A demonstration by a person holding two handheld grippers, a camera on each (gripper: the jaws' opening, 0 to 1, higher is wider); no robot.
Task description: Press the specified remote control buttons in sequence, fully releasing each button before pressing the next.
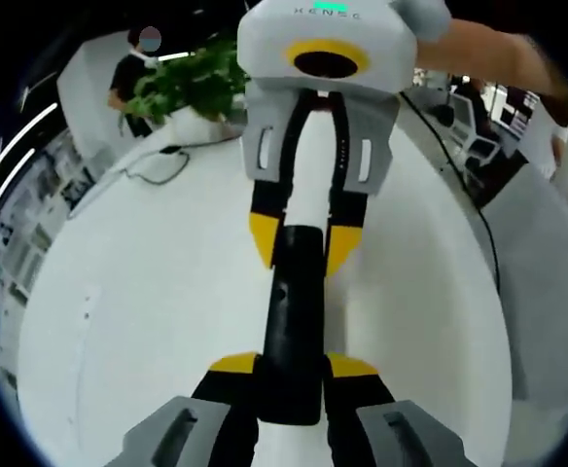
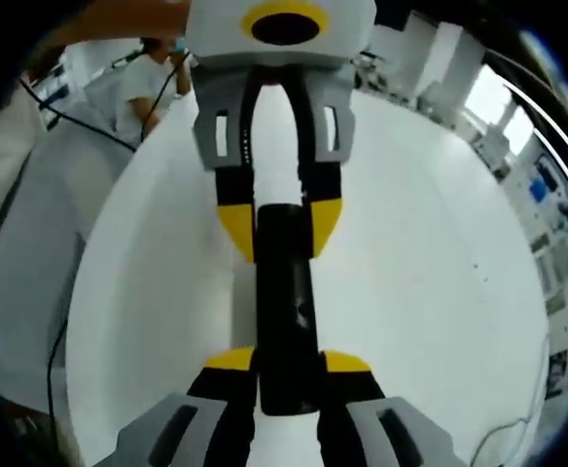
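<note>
**Black remote gripped end to end by both grippers over a white table**

Left gripper view: the remote control (image 1: 292, 321) is a slim black bar with a white far part, seen nearly edge-on; its buttons cannot be made out. The left gripper (image 1: 294, 368) rises from the near edge, its yellow-tipped jaws closed against the remote's near end. The right gripper (image 1: 303, 238) reaches in from the far side, jaws pointing this way and clamped on the remote's other end. Under them lies a round white table (image 1: 138, 311). Far left stand a leafy green plant (image 1: 192, 83) and a person in black; a cable runs down the right.

Right gripper view: the same bar runs straight away, held at both ends between the right gripper (image 2: 286, 365) and the left gripper (image 2: 279, 219) opposite, above the white table (image 2: 430, 282). Office desks lie beyond.
</note>
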